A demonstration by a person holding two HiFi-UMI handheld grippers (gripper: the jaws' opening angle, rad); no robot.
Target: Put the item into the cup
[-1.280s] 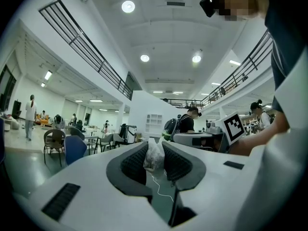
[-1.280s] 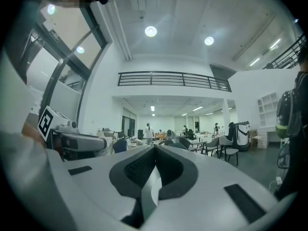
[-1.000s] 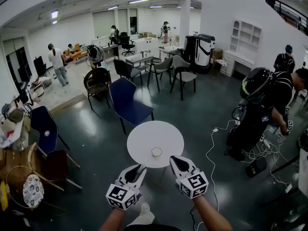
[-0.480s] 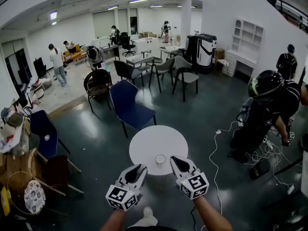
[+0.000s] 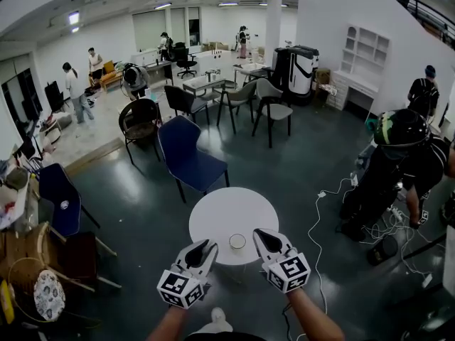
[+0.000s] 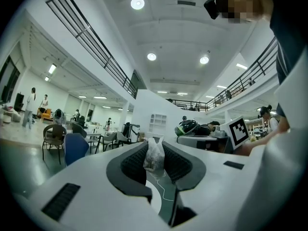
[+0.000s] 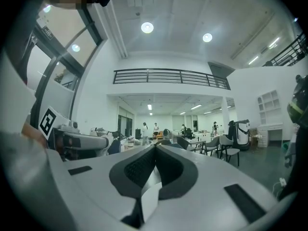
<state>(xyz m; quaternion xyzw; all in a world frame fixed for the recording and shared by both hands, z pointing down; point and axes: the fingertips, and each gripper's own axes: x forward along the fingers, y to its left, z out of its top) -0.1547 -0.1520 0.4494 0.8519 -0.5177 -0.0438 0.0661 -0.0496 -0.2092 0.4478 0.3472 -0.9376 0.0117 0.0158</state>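
packet (image 6: 155,157) of crinkled clear plastic, with something dark and grainy inside, is pinched upright between the two jaws of the left gripper (image 6: 155,146); the ribbed black pads press it from both sides and its knotted top pokes up past the jaw tips. in the head view the left gripper (image 5: 204,248) is held low at the near edge of the table, its marker cube toward the person, and the packet is too small to pick out there.

the right gripper (image 7: 155,147) has its jaws pressed fully together, pad against pad, with nothing between them. in the head view it (image 5: 260,236) is held just right of the left one, at about the same height.

the cup (image 5: 237,241), small, pale and open-topped, stands upright on the near part of the round white table (image 5: 213,215), between the two gripper tips and just beyond them. neither gripper touches it.

beyond the table's far side a blue chair (image 5: 183,155) stands on the dark floor. off to the right a person in dark clothes with a helmet (image 5: 402,130) bends over, and white cables (image 5: 318,215) trail across the floor toward them.
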